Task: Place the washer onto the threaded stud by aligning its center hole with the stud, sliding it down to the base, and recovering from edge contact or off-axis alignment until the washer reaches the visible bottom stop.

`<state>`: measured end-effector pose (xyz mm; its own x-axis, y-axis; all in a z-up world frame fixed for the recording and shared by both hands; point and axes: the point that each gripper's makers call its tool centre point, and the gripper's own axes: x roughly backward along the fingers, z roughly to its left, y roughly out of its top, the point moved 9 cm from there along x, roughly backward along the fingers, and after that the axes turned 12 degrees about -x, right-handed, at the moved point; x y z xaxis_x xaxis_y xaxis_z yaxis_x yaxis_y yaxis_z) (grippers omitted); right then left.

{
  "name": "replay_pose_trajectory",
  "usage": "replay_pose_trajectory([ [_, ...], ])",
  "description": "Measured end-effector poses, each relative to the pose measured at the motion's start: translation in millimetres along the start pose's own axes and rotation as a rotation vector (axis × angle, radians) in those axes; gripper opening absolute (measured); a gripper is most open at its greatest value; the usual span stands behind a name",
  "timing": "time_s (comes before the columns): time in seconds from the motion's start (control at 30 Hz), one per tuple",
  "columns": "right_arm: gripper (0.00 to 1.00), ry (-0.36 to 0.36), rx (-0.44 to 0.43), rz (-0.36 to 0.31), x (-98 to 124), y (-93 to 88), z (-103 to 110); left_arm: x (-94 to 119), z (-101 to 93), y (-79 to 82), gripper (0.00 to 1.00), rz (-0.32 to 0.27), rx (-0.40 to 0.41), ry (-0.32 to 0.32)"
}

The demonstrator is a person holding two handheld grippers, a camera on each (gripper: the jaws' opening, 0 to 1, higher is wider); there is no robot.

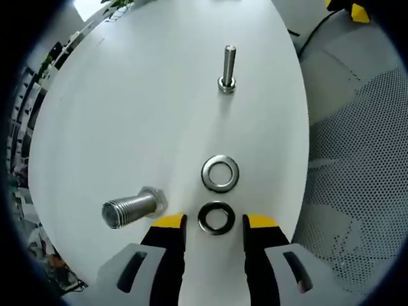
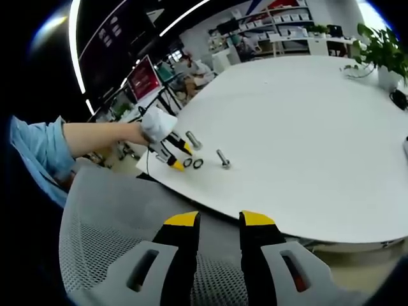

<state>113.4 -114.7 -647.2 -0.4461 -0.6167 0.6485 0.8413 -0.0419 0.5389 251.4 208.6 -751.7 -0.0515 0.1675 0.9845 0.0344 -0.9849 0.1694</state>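
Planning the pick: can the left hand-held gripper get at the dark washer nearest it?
Probably yes. The left hand-held gripper is open, its jaws on either side of the dark washer, which lies flat on the white table with nothing between.

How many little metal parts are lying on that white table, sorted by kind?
Washers: 2, a silver washer and a dark washer
Bolts: 2, a thick bolt and a slim bolt
Total: 4 parts on the white table

White table (image 1: 127, 127), silver washer (image 1: 220, 173)
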Motion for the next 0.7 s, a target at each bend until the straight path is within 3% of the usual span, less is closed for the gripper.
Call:
replay_pose_trajectory([
  [0.23,0.27,0.001,-0.006,-0.009,0.4,-0.2,0.0,0.4,-6.1,2.6,0.21,-0.005,-0.012,0.002],
  [0.6,0.27,0.005,-0.007,-0.013,0.6,-0.1,0.4,2.6,-12.0,-1.4,0.19,-0.027,0.035,0.056],
  [0.7,0.27,0.006,-0.005,-0.012,0.4,0.0,0.6,3.8,-12.3,-1.9,0.19,-0.025,0.01,0.099],
])
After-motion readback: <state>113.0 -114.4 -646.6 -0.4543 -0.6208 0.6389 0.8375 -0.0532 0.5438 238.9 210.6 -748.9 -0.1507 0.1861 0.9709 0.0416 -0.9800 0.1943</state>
